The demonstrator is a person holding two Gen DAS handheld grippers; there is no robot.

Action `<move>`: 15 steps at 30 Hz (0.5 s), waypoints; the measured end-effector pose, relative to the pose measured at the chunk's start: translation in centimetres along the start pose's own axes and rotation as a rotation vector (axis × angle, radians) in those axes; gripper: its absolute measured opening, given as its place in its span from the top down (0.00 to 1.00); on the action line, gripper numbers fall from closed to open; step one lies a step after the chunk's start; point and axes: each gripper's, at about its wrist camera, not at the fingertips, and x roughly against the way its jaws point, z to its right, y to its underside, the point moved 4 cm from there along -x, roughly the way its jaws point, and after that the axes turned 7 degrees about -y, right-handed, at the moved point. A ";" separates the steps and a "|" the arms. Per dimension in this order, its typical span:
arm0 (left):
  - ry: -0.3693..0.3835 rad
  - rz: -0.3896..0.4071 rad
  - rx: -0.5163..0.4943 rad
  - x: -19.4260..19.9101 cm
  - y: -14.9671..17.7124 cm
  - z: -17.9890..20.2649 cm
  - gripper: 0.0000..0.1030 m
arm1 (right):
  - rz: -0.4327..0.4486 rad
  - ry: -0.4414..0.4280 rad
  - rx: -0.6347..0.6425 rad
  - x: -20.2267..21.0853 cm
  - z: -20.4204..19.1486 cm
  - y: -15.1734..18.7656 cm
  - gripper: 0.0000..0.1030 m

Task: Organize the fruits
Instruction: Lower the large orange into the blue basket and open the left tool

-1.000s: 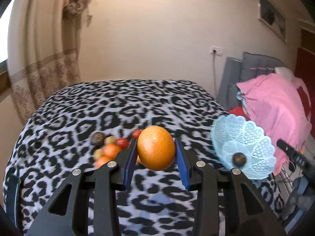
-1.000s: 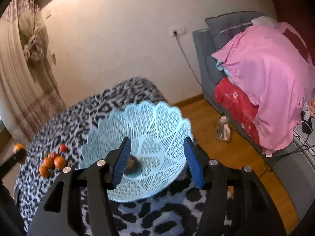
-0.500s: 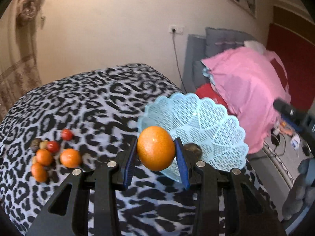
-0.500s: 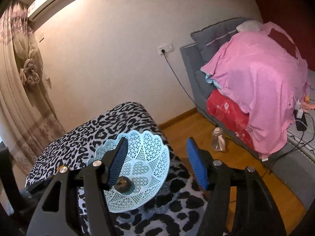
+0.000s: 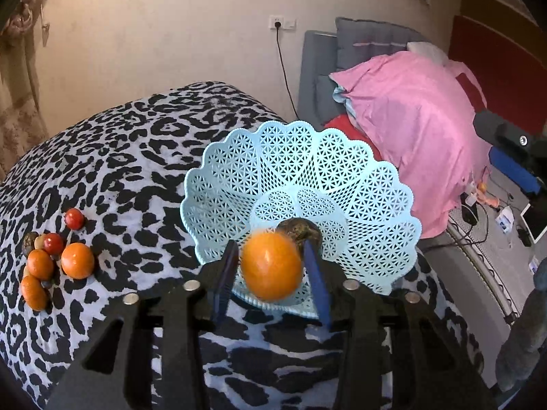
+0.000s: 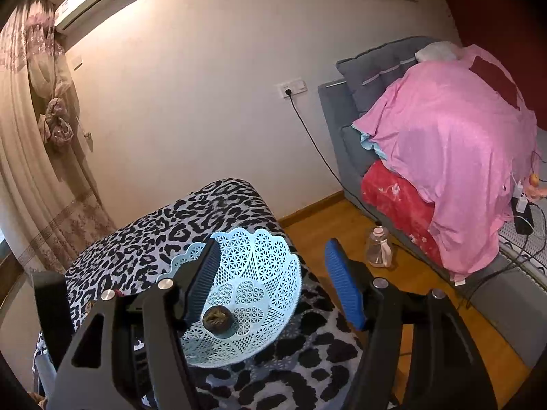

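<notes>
While my left hand-held gripper [image 5: 271, 275] hangs over the near rim of the pale blue lattice basket [image 5: 342, 171], its jaws are opening and the orange [image 5: 271, 265] sits between the blue pads. I see a gap on both sides of the fruit, so the pads no longer press on it; its outline is slightly blurred, and I cannot tell whether it already touches the basket. Just behind the orange, on the basket floor, lies a dark, wrinkled round fruit [image 5: 301, 230].

The basket stands near the right edge of the surface, which is covered by a black-and-white leopard-print cloth [image 5: 119, 157]. Well to the left on that cloth I note the remaining pile: three oranges [image 5: 77, 260] touching or nearly touching, two small red fruits [image 5: 74, 218], and a dark one at the pile's far left edge.

My right hand-held gripper [image 6: 273, 280] hovers above and to the right of the basket, well clear of it. Its jaws are opening, with nothing between them. Through that gap the basket [image 6: 259, 259] and the dark fruit [image 6: 218, 319] appear below. Part of the left tool's black body shows at the left margin of this view.

Behind: pink sheet [image 6: 454, 157] over bedding, clear bottle [image 6: 377, 251] on the wooden floor.
</notes>
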 end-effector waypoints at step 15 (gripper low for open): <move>-0.031 0.009 0.032 0.2 0.1 -1.6 0.30 | -0.003 0.003 -0.004 -0.3 0.2 0.0 0.32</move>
